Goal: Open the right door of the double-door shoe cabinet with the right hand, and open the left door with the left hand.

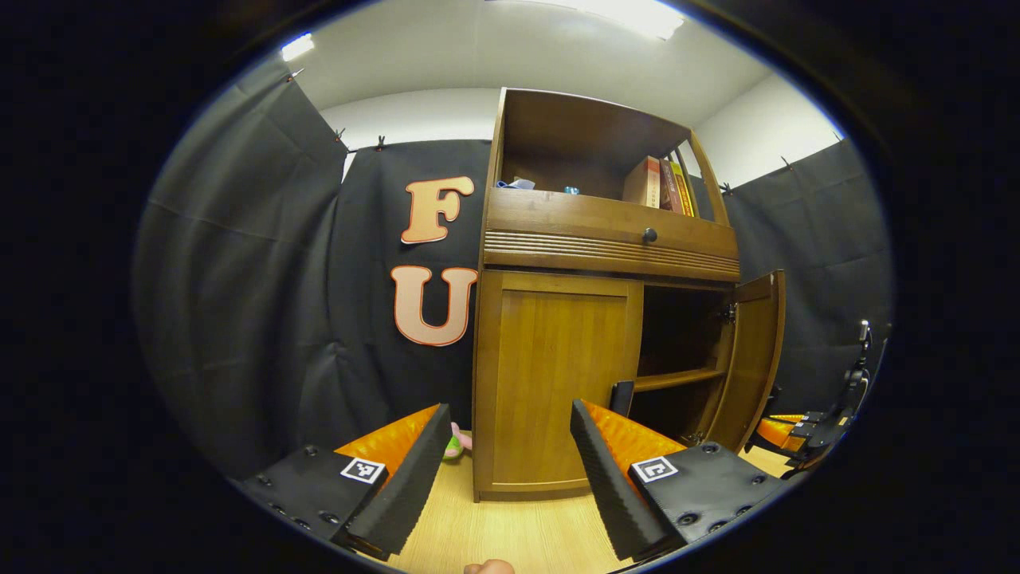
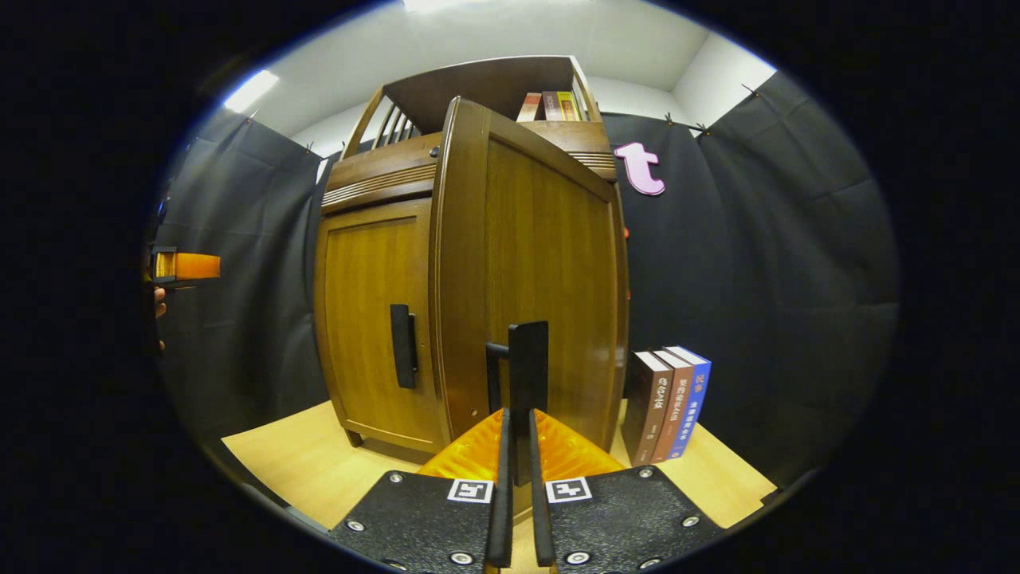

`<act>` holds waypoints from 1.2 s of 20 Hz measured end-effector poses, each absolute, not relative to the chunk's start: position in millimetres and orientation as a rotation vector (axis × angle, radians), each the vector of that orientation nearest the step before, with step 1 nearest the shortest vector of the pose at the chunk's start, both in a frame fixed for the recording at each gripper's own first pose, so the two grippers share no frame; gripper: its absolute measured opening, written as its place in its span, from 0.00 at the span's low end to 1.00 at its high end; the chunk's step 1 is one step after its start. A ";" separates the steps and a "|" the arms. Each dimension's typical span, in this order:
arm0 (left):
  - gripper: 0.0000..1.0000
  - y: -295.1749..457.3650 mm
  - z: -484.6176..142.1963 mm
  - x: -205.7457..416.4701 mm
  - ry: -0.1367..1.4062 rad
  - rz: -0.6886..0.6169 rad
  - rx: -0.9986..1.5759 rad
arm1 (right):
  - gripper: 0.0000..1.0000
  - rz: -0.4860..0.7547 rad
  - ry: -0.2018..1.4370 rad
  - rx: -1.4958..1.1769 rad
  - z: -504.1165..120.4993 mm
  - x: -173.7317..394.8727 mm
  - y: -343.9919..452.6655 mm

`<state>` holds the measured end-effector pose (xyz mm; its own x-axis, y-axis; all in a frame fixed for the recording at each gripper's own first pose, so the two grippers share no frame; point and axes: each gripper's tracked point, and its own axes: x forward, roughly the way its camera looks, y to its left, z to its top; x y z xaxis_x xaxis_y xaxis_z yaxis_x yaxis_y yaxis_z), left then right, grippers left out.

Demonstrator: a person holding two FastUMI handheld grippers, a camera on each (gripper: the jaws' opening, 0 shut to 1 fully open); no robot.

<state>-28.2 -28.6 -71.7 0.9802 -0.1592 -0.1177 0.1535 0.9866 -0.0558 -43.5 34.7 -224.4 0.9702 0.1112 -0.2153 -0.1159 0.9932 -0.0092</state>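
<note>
The wooden shoe cabinet (image 1: 606,239) stands ahead in the left gripper view. Its left door (image 1: 558,383) is closed, and that door's dark handle (image 1: 621,397) peeks out just behind one finger. My left gripper (image 1: 510,470) is open a short way in front of this door, touching nothing. The right door (image 1: 753,359) stands swung out, baring a dark inside with a shelf. In the right gripper view my right gripper (image 2: 516,446) is shut on the right door's handle (image 2: 522,367), the door panel (image 2: 542,287) close ahead. The left door's handle (image 2: 402,345) shows beside it.
Three books (image 2: 668,402) stand upright on the wooden floor to the right of the cabinet. A drawer with a round knob (image 1: 649,235) sits above the doors, with books (image 1: 661,183) on the open shelf. A small pink and green thing (image 1: 456,444) lies by the cabinet's left foot.
</note>
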 end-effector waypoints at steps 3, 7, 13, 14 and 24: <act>0.96 -32.9 -72.7 -26.4 0.120 -0.165 -0.049 | 0.08 0.086 0.220 -0.023 -224.9 -50.0 20.4; 0.97 -34.8 -76.2 -22.8 0.126 -0.154 -0.053 | 0.06 0.051 0.226 -0.013 -221.8 -57.0 2.7; 0.95 -43.9 -75.8 -21.2 0.112 -0.150 -0.033 | 0.02 -0.026 0.232 -0.043 -218.1 -64.6 -31.8; 0.97 -46.6 -77.3 -21.9 0.115 -0.152 -0.031 | 0.02 -0.031 0.235 -0.041 -217.2 -64.4 -35.7; 0.97 -94.2 -98.1 -14.8 0.148 -0.225 -0.046 | 0.01 -0.120 0.216 -0.060 -216.2 -65.3 -83.7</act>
